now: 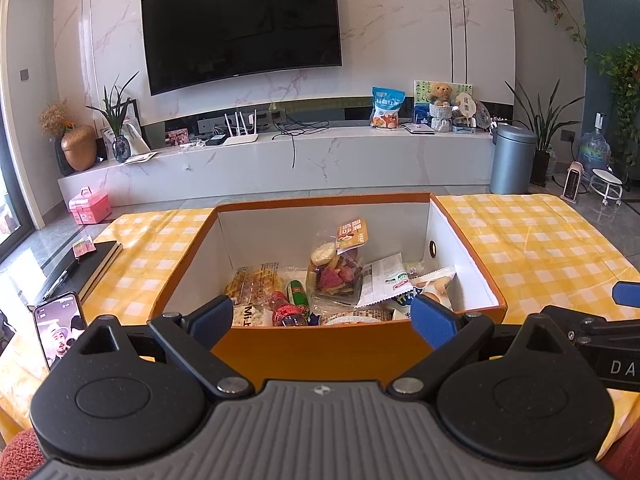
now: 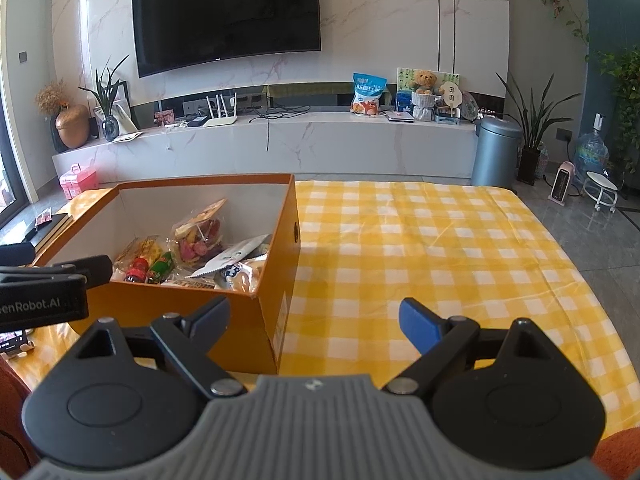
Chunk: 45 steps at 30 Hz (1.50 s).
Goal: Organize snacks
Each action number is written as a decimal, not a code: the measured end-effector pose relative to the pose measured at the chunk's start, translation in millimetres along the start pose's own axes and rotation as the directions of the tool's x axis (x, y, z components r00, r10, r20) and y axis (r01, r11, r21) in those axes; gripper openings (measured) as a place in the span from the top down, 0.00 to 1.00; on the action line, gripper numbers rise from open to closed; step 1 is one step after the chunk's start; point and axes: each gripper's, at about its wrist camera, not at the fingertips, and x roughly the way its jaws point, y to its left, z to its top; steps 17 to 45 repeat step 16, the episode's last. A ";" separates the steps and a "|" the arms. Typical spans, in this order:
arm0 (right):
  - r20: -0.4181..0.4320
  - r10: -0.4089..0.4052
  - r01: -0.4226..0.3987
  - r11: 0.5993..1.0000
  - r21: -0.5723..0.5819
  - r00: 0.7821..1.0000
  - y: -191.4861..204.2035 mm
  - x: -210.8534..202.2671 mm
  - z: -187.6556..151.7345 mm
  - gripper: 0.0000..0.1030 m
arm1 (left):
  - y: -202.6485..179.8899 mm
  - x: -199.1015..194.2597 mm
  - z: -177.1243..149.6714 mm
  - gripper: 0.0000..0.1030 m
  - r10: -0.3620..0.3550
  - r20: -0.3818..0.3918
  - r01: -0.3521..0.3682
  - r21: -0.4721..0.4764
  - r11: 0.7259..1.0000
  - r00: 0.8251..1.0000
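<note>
An orange box (image 1: 320,350) (image 2: 256,322) with white inner walls stands on the yellow checked tablecloth (image 2: 420,248). It holds several snacks: a clear bag of coloured chips (image 1: 334,270) (image 2: 198,236), a red bottle (image 1: 286,308) (image 2: 136,270), a green packet (image 1: 298,292) (image 2: 160,267), a white sachet (image 1: 384,280) (image 2: 236,258) and a pastry bag (image 1: 254,280). My left gripper (image 1: 322,320) is open, level with the box's near wall, nothing between its fingers. My right gripper (image 2: 314,324) is open and empty at the box's near right corner.
A phone (image 1: 60,328) showing a video stands at the table's left, beside a dark notebook (image 1: 92,264). The cloth right of the box is bare. Beyond the table are a TV (image 1: 240,28), a marble console (image 1: 280,160) and a grey bin (image 1: 512,160).
</note>
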 end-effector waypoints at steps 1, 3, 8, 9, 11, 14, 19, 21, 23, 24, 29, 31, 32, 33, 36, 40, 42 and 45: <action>0.000 0.000 0.000 1.000 -0.001 1.000 -0.3 0.1 0.2 0.13 | 0.0 -0.1 0.0 0.00 0.000 0.000 0.000 0.000 1.000 1.000; 0.000 0.001 -0.001 1.000 -0.002 1.000 -0.1 0.0 0.3 0.13 | -0.1 -0.1 0.0 0.00 -0.002 -0.001 0.002 0.001 1.000 1.000; 0.000 0.001 -0.001 1.000 -0.002 1.000 -0.3 0.1 0.1 0.13 | -0.2 0.6 0.2 0.00 -0.005 -0.004 0.005 -0.001 1.000 1.000; 0.000 0.000 0.000 1.000 -0.002 1.000 -0.3 0.1 0.1 0.13 | -0.2 0.7 -0.1 0.00 -0.006 -0.004 0.006 -0.001 1.000 1.000; 0.000 0.000 0.000 1.000 -0.002 1.000 -0.3 0.0 0.1 0.13 | -0.6 0.5 -0.8 0.00 -0.008 -0.003 0.008 -0.002 1.000 1.000; -0.002 0.000 0.000 1.000 -0.002 1.000 -0.6 0.7 0.0 0.13 | -0.8 0.3 -1.2 0.00 -0.009 -0.001 0.009 -0.006 1.000 1.000; -0.003 -0.002 0.002 1.000 -0.002 1.000 -0.9 1.2 -0.5 0.13 | -0.7 0.5 -1.2 0.00 -0.010 -0.001 0.010 -0.006 1.000 1.000; -0.003 -0.002 0.002 1.000 -0.002 1.000 -0.9 1.2 -0.5 0.13 | -0.7 0.5 -1.2 0.00 -0.010 -0.001 0.010 -0.006 1.000 1.000; -0.003 -0.002 0.002 1.000 -0.002 1.000 -0.9 1.2 -0.5 0.13 | -0.7 0.5 -1.2 0.00 -0.010 -0.001 0.010 -0.006 1.000 1.000; -0.003 -0.002 0.002 1.000 -0.002 1.000 -0.9 1.2 -0.5 0.13 | -0.7 0.5 -1.2 0.00 -0.010 -0.001 0.010 -0.006 1.000 1.000; -0.003 -0.002 0.002 1.000 -0.002 1.000 -0.9 1.2 -0.5 0.13 | -0.7 0.5 -1.2 0.00 -0.010 -0.001 0.010 -0.006 1.000 1.000; -0.003 -0.002 0.002 1.000 -0.002 1.000 -0.9 1.2 -0.5 0.13 | -0.7 0.5 -1.2 0.00 -0.010 -0.001 0.010 -0.006 1.000 1.000; -0.003 -0.002 0.002 1.000 -0.002 1.000 -0.9 1.2 -0.5 0.13 | -0.7 0.5 -1.2 0.00 -0.010 -0.001 0.010 -0.006 1.000 1.000; -0.003 -0.002 0.002 1.000 -0.002 1.000 -0.9 1.2 -0.5 0.13 | -0.7 0.5 -1.2 0.00 -0.010 -0.001 0.010 -0.006 1.000 1.000; -0.003 -0.002 0.002 1.000 -0.002 1.000 -0.9 1.2 -0.5 0.13 | -0.7 0.5 -1.2 0.00 -0.010 -0.001 0.010 -0.006 1.000 1.000; -0.003 -0.002 0.002 1.000 -0.002 1.000 -0.9 1.2 -0.5 0.13 | -0.7 0.5 -1.2 0.00 -0.010 -0.001 0.010 -0.006 1.000 1.000; -0.003 -0.002 0.002 1.000 -0.002 1.000 -0.9 1.2 -0.5 0.13 | -0.7 0.5 -1.2 0.00 -0.010 -0.001 0.010 -0.006 1.000 1.000; -0.003 -0.002 0.002 1.000 -0.002 1.000 -0.9 1.2 -0.5 0.13 | -0.7 0.5 -1.2 0.00 -0.010 -0.001 0.010 -0.006 1.000 1.000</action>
